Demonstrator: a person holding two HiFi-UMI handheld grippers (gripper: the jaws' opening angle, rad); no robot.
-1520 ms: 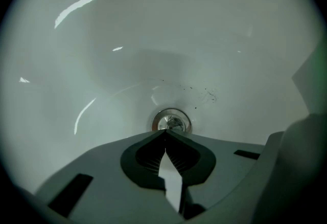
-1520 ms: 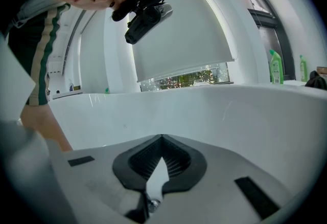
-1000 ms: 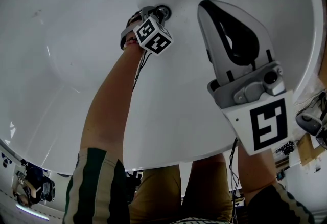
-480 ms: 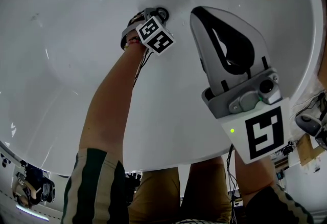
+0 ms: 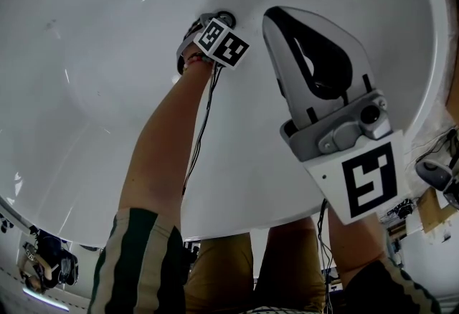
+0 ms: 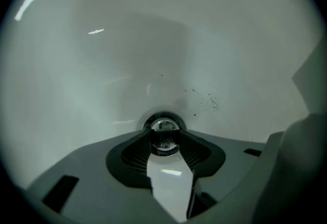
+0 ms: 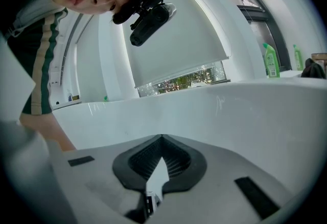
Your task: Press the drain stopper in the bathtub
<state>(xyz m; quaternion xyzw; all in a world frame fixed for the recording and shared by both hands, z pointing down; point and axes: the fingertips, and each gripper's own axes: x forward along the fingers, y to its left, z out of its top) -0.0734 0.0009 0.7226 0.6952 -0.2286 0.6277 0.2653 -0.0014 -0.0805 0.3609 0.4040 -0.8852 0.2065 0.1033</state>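
Note:
The chrome drain stopper (image 5: 227,18) sits at the bottom of the white bathtub (image 5: 93,54). My left gripper (image 5: 214,21) points straight down onto it, its marker cube (image 5: 223,44) hiding most of the jaws in the head view. In the left gripper view, the left gripper (image 6: 164,140) shows a narrow gap between its tips, and the stopper (image 6: 164,127) shines through that gap. These jaws have just been closing a little. My right gripper (image 5: 276,15) hangs higher, near the camera, jaws shut and holding nothing; its tips (image 7: 161,138) meet in front of the tub wall.
The tub's curved wall (image 7: 230,110) rises in front of the right gripper. Green bottles (image 7: 271,59) stand on a ledge beyond the rim. A cable (image 5: 203,115) runs along the left forearm. Dark specks (image 6: 209,100) mark the tub floor past the drain.
The left gripper's marker cube has rolled and shifted slightly right over the drain. The right gripper has barely moved.

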